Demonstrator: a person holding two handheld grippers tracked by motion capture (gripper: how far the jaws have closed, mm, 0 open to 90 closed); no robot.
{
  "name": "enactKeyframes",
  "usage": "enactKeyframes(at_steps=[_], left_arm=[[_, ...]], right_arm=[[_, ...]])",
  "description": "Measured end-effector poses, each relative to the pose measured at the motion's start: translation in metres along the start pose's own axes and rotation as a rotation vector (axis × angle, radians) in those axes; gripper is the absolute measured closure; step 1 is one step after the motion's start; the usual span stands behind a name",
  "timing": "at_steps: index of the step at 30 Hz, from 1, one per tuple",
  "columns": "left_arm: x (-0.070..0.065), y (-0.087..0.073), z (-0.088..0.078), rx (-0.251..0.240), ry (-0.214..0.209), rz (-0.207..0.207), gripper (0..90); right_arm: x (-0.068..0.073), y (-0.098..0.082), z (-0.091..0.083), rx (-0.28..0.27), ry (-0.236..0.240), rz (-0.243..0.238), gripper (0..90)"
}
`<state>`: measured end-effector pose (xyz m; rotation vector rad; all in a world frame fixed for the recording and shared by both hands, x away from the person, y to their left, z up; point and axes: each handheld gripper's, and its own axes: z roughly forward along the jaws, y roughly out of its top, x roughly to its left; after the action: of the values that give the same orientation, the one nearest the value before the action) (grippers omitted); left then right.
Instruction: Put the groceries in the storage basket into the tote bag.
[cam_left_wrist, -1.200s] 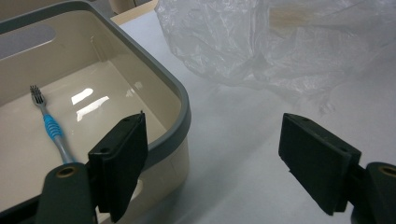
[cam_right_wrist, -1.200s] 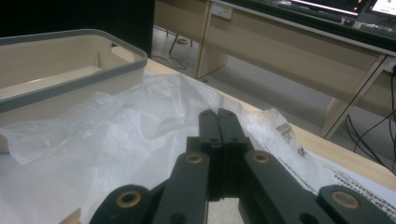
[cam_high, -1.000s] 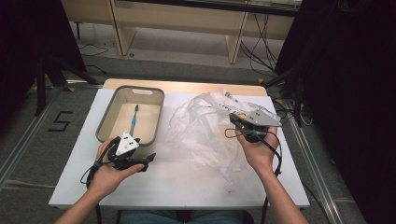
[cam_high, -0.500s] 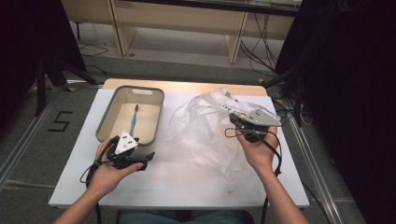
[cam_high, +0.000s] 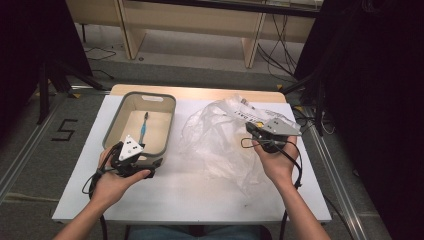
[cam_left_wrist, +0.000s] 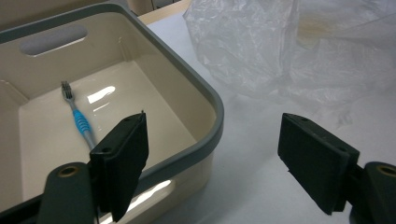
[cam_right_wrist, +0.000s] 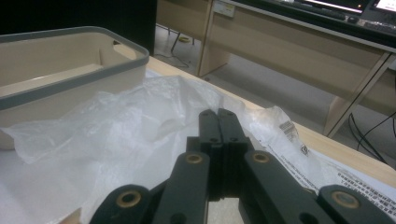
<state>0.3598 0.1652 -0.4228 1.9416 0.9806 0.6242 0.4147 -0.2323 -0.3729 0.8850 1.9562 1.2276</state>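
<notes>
Left gripper (cam_high: 150, 169) sits at the near right corner of the bin (cam_high: 167, 102), jaws wide and empty — in the left gripper view they straddle the bin's rim, one over the inside, one over the table (cam_high: 200, 200). Likely just idle after a drop-off, or lining up on the corner. A toothbrush (cam_high: 144, 129) lies flat on the bin floor, blue grip, bristles toward the far wall, apart from both grippers.

Right of the bin, a crumpled clear bag (cam_high: 220, 140) spreads across the table middle, printed flap toward the far right edge.

Right gripper (cam_high: 250, 129) rests at the bag's right side, jaws fully together; its own view shows the tips over the plastic — whether film is pinched between them cannot be told. Probably pinning or holding the bag in place.
</notes>
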Motion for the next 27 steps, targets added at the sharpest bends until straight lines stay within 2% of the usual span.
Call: enactKeyframes(at_steps=[9,21,27], left_arm=[[0.009,0.006,-0.004,0.005,-0.01,0.004,23.7],[0.02,0.007,-0.011,-0.001,0.006,-0.019,23.0],[0.026,0.008,-0.008,-0.008,0.033,-0.078,25.3]], right_arm=[[-0.001,0.0,-0.001,-0.001,-0.004,0.003,90.0],[-0.002,0.0,-0.001,-0.001,-0.003,0.008,90.0],[-0.001,0.0,0.0,-0.001,-0.001,0.008,90.0]])
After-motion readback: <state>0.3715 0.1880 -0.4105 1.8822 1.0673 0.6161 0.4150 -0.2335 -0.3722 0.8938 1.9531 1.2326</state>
